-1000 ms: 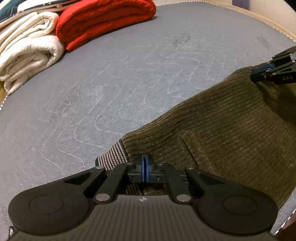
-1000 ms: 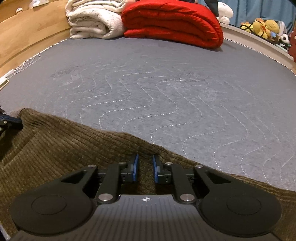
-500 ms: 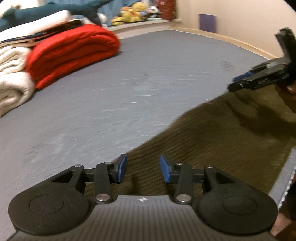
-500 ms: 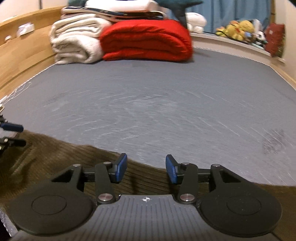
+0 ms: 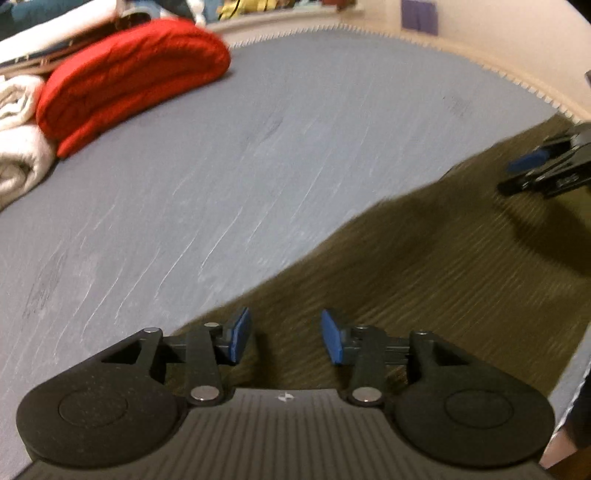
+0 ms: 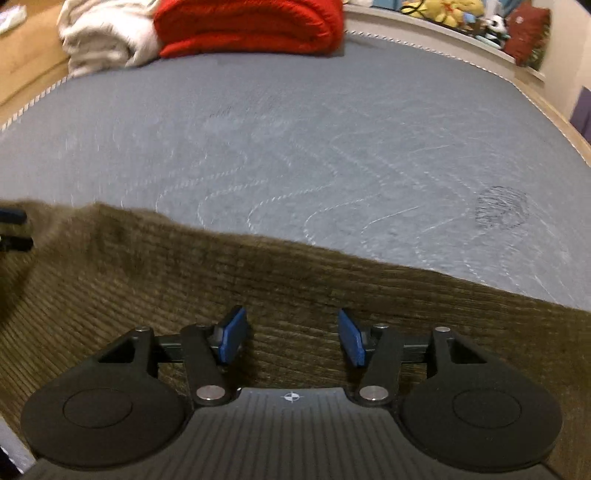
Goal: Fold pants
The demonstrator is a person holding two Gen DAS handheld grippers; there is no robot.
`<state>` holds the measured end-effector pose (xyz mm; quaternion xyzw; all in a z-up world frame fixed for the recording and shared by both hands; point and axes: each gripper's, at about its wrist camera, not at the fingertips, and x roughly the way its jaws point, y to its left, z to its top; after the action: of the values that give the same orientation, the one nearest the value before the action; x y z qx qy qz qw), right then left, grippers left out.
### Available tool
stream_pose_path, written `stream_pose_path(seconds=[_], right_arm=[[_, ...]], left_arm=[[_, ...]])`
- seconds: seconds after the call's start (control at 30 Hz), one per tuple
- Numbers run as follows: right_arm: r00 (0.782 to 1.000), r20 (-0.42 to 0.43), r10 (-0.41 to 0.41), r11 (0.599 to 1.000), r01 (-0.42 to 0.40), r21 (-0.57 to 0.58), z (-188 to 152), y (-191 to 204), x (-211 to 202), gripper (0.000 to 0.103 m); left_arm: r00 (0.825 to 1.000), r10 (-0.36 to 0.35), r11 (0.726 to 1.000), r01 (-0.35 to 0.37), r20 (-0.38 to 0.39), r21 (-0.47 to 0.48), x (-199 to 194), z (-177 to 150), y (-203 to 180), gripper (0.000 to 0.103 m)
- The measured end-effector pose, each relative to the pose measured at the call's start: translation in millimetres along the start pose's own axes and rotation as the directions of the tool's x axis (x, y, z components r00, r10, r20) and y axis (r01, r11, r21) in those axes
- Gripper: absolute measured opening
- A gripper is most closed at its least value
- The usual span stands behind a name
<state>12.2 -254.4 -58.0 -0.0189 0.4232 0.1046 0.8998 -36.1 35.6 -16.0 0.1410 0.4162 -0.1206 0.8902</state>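
Observation:
Olive-brown corduroy pants (image 5: 424, 266) lie flat along the near edge of a grey quilted mattress (image 5: 258, 147). My left gripper (image 5: 284, 336) hovers open and empty over their left part. My right gripper (image 6: 291, 338) hovers open and empty over the pants (image 6: 221, 280) further right. The right gripper also shows at the right edge of the left wrist view (image 5: 546, 170). The left gripper's fingertips (image 6: 13, 229) show at the left edge of the right wrist view.
A folded red blanket (image 5: 129, 81) and white blankets (image 5: 14, 147) are stacked at the mattress's far side, also in the right wrist view (image 6: 251, 22). Stuffed toys (image 6: 461, 11) line a shelf behind. A wooden bed frame (image 6: 22, 70) borders the mattress.
Both grippers opened and let go of the pants, then lifted off them. The pants now lie flat on the mattress.

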Motion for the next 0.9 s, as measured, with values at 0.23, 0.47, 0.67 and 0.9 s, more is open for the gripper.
stream_pose_path(seconds=[0.23,0.47,0.67,0.9], right_arm=[[0.999,0.040,0.013,0.999,-0.015,0.050,0,-6,-17,0.063],[0.999,0.048,-0.005,0.997,0.002,0.071,-2,-14,-20,0.064],[0.998,0.060,-0.032,0.993,0.025,0.118,-10,-31,-26,0.064],[0.997,0.059,-0.039,0.991,0.031,0.129,-14,-35,-28,0.066]], left_arm=[[0.991,-0.137,0.985,0.137,-0.009,0.101,16,6,-34,0.048],[0.993,-0.050,0.994,0.060,-0.104,0.090,44,6,-30,0.055],[0.995,-0.095,0.990,0.097,-0.028,0.101,28,12,-42,0.057],[0.996,-0.089,0.986,0.092,-0.028,0.139,30,12,-51,0.059]])
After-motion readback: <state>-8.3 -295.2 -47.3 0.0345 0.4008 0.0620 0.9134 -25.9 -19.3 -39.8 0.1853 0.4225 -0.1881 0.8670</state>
